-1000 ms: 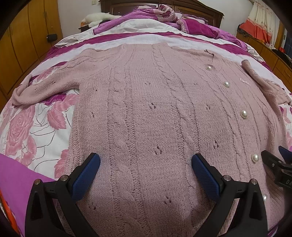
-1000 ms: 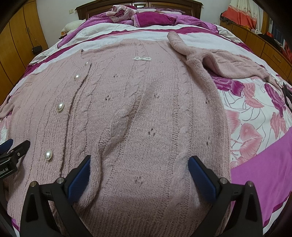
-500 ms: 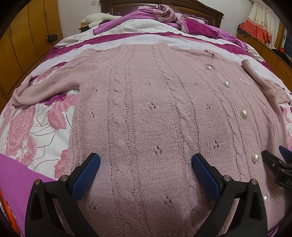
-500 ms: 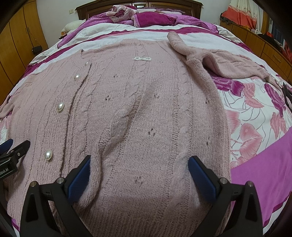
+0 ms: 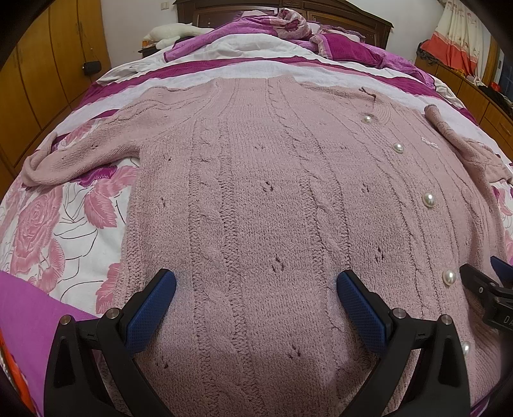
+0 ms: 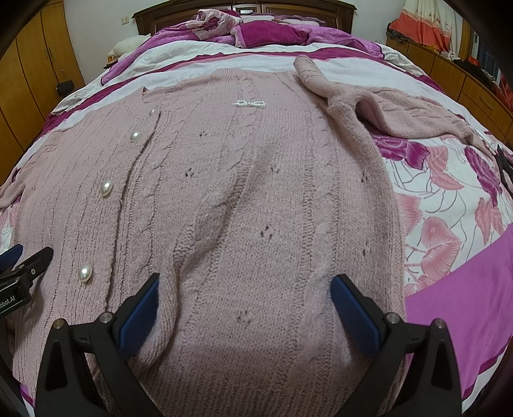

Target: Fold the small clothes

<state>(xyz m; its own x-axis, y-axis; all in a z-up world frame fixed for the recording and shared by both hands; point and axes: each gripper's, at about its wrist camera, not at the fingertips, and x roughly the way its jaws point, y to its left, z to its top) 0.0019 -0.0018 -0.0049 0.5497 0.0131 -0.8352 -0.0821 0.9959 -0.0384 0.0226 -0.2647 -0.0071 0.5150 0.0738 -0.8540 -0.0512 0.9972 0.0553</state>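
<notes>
A pink cable-knit cardigan (image 5: 256,192) with pearl buttons (image 5: 429,199) lies spread flat, front up, on the bed; it also shows in the right wrist view (image 6: 256,192). Its left sleeve (image 5: 80,157) stretches out to the left. Its right sleeve (image 6: 394,112) lies bent and bunched at the right. My left gripper (image 5: 256,304) is open and empty, just above the left half near the hem. My right gripper (image 6: 245,304) is open and empty above the right half near the hem. Each gripper's tip shows at the edge of the other's view.
The bed has a floral pink and white cover (image 5: 64,231) with a magenta band (image 6: 465,304). Crumpled bedding (image 6: 256,30) and a dark headboard stand at the far end. Wooden wardrobes (image 5: 38,73) are on the left, low cabinets (image 6: 465,83) on the right.
</notes>
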